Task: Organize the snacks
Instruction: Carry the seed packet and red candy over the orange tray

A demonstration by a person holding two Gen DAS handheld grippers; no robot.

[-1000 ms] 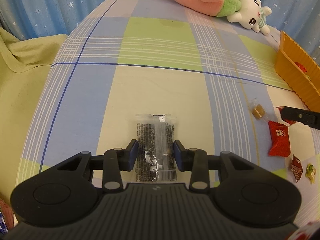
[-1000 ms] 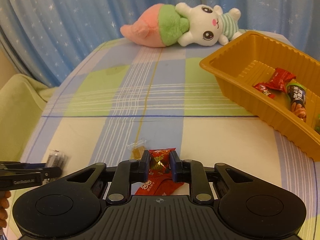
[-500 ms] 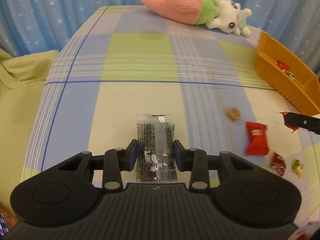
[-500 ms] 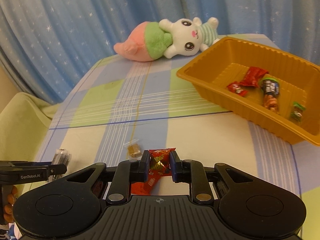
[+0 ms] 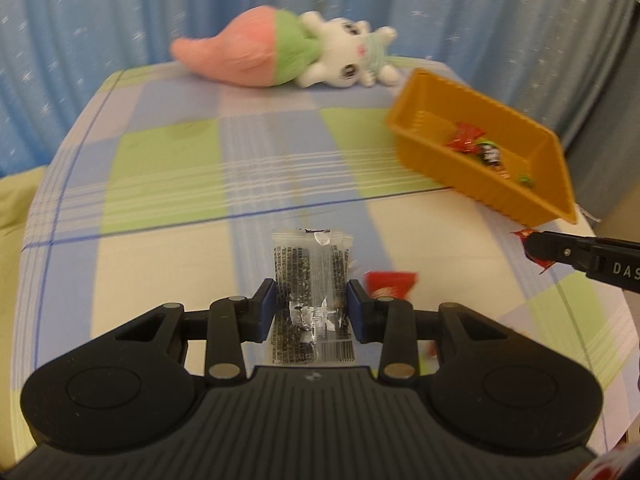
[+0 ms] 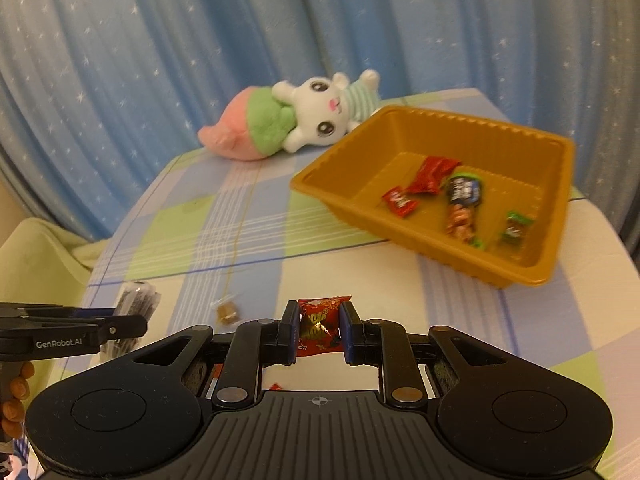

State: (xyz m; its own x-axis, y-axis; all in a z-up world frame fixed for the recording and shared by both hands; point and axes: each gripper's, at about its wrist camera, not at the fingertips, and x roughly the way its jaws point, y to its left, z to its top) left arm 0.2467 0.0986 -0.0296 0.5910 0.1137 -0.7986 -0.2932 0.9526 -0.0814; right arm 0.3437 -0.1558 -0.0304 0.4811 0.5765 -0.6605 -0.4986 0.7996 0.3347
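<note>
Left wrist view: the left tongs [image 5: 311, 307] are clenched on a clear packet [image 5: 310, 280] of dark bits, held clear above the checked surface [image 5: 168, 168]. The right tongs [image 5: 538, 249] enter at the right edge, a red scrap showing at their tip. The orange tray [image 5: 556, 194] already holds several snacks; a red packet [image 5: 390, 285] lies loose on the surface just beyond the pads. Compared with a second ago, the tray has come from the frame edge into fuller view.

Right wrist view: the right tongs [image 6: 319, 330] grip a red candy [image 6: 320, 326]. The tray [image 6: 340, 172] holds about five wrapped snacks; a small brown sweet [image 6: 227, 311] remains on the surface. The tray now looms larger and nearer. Judged stage: two snacks in transit, at least two left.
</note>
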